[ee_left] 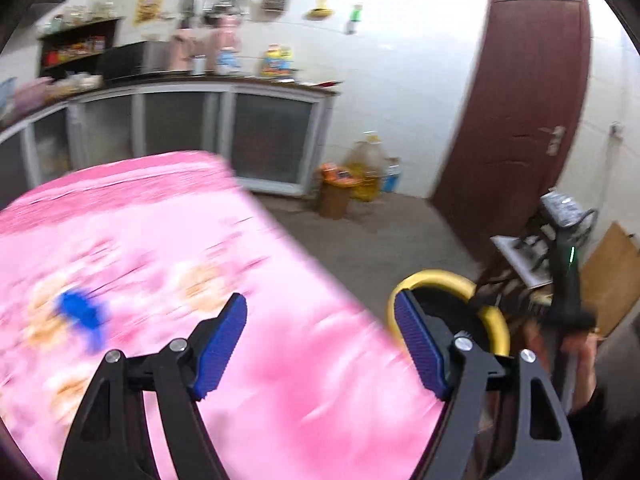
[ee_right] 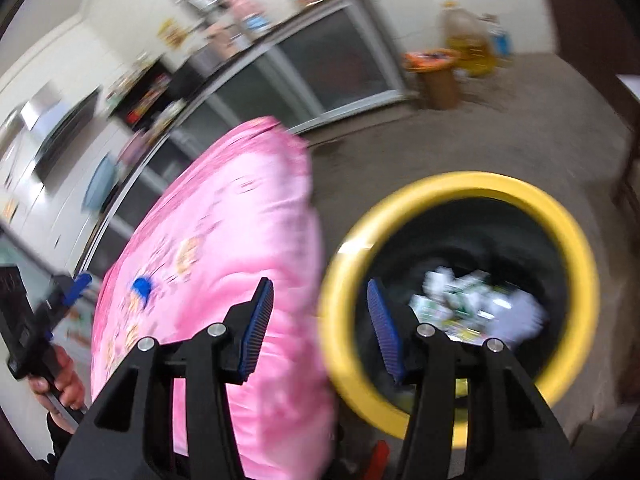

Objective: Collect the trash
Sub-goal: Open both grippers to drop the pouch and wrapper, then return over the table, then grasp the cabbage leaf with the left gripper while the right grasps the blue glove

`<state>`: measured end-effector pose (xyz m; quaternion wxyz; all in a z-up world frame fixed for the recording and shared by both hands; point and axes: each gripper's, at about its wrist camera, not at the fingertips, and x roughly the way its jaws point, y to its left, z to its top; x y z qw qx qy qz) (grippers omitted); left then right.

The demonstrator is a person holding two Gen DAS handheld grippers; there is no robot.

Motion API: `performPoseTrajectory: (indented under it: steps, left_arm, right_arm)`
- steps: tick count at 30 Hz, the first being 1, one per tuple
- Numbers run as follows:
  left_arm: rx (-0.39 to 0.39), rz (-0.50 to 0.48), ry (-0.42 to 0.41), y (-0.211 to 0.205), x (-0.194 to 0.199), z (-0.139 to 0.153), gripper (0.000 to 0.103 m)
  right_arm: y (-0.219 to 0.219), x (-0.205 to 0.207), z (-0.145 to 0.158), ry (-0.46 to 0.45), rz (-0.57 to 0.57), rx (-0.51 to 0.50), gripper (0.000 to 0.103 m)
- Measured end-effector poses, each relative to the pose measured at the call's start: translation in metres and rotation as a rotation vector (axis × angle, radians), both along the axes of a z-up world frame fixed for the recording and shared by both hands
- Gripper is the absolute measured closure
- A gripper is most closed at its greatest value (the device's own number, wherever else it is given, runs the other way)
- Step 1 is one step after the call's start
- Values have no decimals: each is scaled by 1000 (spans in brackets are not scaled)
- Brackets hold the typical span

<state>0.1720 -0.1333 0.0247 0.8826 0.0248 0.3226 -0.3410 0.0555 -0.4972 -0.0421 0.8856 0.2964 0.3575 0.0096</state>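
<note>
Trash in our round bin with the thick yellow rim [ee_right: 460, 200] looks like crumpled white and green paper or wrappers [ee_right: 472, 304], lying at the dark bottom; the blur hides any print on them. The bin stands on the grey floor [ee_right: 500, 120], just beside the edge of the table covered with a pink flowered cloth [ee_right: 240, 240]. On that cloth we see one small blue scrap [ee_left: 80, 314], blurred, with a ragged outline; it lies apart from both our tools.

Our right gripper [ee_right: 320, 324] hangs above the gap between table and bin, its blue ribbed pads [ee_right: 258, 328] spread apart and holding nothing. Our left gripper [ee_left: 324, 344] is over the pink cloth near its edge, fingers also wide apart and empty. From the left wrist only part of the yellow rim shows.
</note>
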Motion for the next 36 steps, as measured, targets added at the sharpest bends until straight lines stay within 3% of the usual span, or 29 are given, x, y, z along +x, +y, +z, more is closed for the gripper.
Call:
performPoseTrajectory:
  steps: [3, 8, 13, 24, 30, 36]
  left_arm:
    - [76, 85, -20, 60, -16, -12, 30]
    - [155, 186, 16, 134, -33, -44, 30]
    - [126, 275, 68, 169, -33, -70, 30]
    - [66, 272, 144, 167, -17, -98, 30]
    - [60, 278, 157, 166, -8, -101, 30]
    - [61, 282, 183, 167, 1, -107, 30]
  right_arm:
    - [48, 40, 12, -17, 134, -46, 55]
    - [140, 101, 26, -24, 362, -130, 55]
    - [228, 146, 30, -22, 534, -224, 55]
    - [360, 231, 13, -10, 724, -411, 55]
    - [405, 262, -5, 6, 768, -488, 55]
    - [422, 281, -21, 34, 769, -523, 55]
